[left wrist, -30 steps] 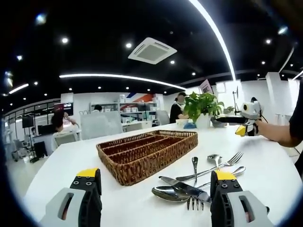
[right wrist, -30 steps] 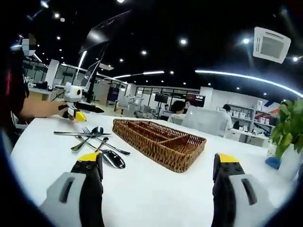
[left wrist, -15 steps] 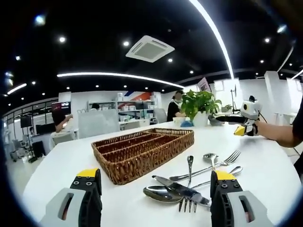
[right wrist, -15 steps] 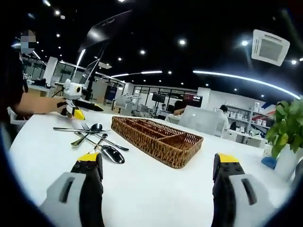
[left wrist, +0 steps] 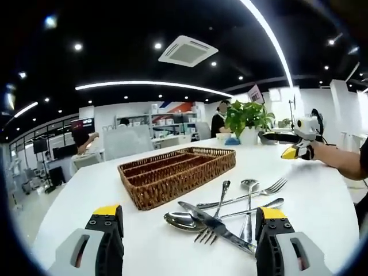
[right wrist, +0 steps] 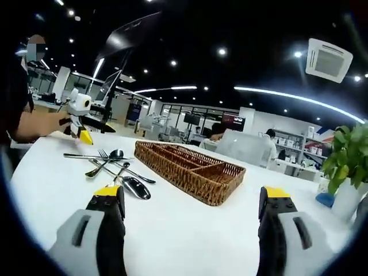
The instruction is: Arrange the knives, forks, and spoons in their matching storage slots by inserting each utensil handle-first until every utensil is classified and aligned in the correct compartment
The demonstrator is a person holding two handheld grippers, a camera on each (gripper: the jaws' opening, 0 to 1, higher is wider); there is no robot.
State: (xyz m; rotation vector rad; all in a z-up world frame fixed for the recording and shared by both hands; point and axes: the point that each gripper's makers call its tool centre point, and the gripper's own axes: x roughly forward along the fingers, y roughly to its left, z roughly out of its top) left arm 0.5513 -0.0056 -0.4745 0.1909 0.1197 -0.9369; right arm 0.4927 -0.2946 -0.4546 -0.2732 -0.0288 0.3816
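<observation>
A brown wicker tray (left wrist: 172,175) with long slots lies on the white table (left wrist: 80,201). Beside it is a heap of steel cutlery: a knife (left wrist: 214,223), a fork (left wrist: 217,206), a spoon (left wrist: 176,218) and several more. My left gripper (left wrist: 188,211) is open just before the heap, nothing between its jaws. In the right gripper view the tray (right wrist: 192,168) is ahead and the cutlery (right wrist: 115,169) lies to its left. My right gripper (right wrist: 191,191) is open and holds nothing. Each gripper also appears in the other's view: the right gripper (left wrist: 301,138), the left gripper (right wrist: 79,115).
A potted plant (left wrist: 248,118) stands at the table's far side, also seen as the plant (right wrist: 347,167) at the right. A person's forearm (left wrist: 342,161) reaches in over the table. Desks, shelves and seated people fill the room behind.
The left gripper's camera has come a little closer to the cutlery heap, which now looks nearer and larger. In the right gripper view, the left gripper has tipped its nose downward.
</observation>
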